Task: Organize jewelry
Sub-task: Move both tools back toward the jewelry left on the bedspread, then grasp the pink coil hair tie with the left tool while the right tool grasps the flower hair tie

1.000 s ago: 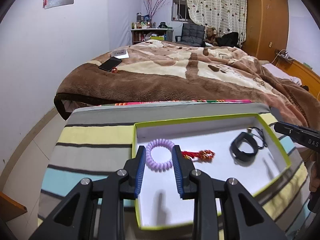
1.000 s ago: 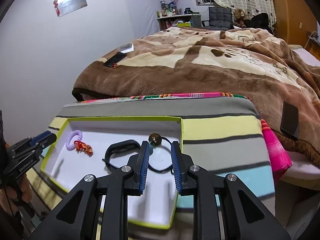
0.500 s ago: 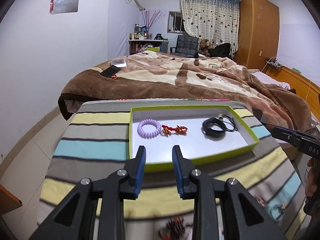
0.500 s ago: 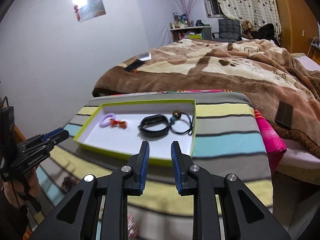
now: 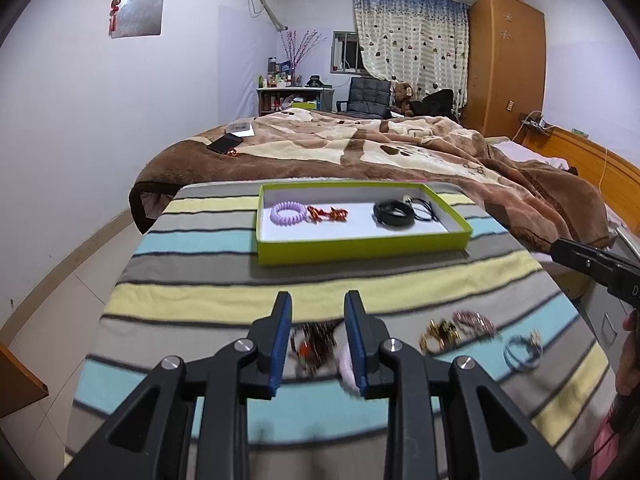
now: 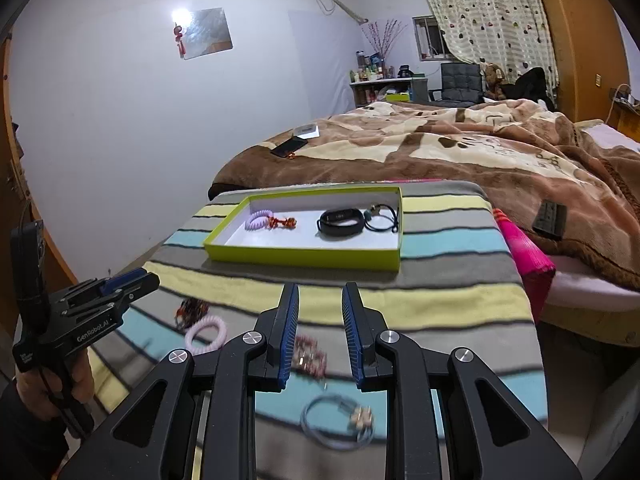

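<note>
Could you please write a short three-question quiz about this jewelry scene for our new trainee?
1. True or false: the black band lies inside the green tray.
2. Which item sits nearest the left gripper?
A. the dark beaded bracelet
B. the lilac coil
C. the blue bangle
3. Fill in: both grippers, left and right, have their jaws ____ and hold nothing.

Key: 1 true; 2 A; 3 open.
</note>
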Tool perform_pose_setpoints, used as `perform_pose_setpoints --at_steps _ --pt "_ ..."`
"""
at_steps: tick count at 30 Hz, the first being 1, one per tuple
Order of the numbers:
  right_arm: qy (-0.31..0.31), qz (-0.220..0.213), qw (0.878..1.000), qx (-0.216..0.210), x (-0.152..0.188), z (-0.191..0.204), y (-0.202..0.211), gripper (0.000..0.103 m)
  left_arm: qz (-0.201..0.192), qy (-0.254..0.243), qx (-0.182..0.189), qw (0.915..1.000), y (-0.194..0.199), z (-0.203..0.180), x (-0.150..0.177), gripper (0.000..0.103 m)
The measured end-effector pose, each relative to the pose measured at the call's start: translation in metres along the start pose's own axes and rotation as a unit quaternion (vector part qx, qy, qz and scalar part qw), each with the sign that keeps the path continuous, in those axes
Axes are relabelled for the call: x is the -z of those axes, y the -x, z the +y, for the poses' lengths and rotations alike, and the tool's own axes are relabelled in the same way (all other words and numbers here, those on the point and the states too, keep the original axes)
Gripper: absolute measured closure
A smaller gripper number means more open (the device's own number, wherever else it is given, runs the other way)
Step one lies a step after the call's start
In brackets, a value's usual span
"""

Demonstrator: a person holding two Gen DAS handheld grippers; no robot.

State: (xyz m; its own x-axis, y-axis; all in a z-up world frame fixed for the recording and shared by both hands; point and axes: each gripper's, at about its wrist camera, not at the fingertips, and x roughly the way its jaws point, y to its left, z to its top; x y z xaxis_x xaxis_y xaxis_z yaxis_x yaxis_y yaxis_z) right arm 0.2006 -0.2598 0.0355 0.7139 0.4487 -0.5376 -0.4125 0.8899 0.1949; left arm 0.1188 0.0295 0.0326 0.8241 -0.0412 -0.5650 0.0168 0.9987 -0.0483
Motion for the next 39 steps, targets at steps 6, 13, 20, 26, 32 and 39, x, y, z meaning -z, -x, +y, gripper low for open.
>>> perform_pose_setpoints --at_steps 6,13,20,26,32,39 --pt "-0.006 0.004 1.0 0.017 0.026 0.003 0.014 0.08 -0.003 -0.006 0.003 1.0 0.019 -0.007 0.021 0.075" --pt "0.003 0.014 0.999 0.029 0.05 0.009 0.025 0.08 0.001 -0.011 0.009 0.9999 0.034 -0.013 0.041 0.075" --pt "0.001 0.022 0.999 0.03 0.063 0.01 0.03 0.08 0.014 -0.014 0.014 0.9997 0.039 -0.018 0.057 0.074" --pt "0.0 0.03 0.999 0.031 0.071 0.009 0.029 0.08 0.021 -0.015 0.021 0.9995 0.038 -0.021 0.062 0.073" --pt "0.001 0.034 0.999 0.033 0.073 0.008 0.028 0.08 0.025 -0.009 0.023 0.9994 0.035 -0.02 0.061 0.073" --pt "-0.006 0.043 0.998 0.04 0.075 0.001 0.022 0.08 0.029 -0.01 0.024 0.9992 0.027 -0.02 0.058 0.069"
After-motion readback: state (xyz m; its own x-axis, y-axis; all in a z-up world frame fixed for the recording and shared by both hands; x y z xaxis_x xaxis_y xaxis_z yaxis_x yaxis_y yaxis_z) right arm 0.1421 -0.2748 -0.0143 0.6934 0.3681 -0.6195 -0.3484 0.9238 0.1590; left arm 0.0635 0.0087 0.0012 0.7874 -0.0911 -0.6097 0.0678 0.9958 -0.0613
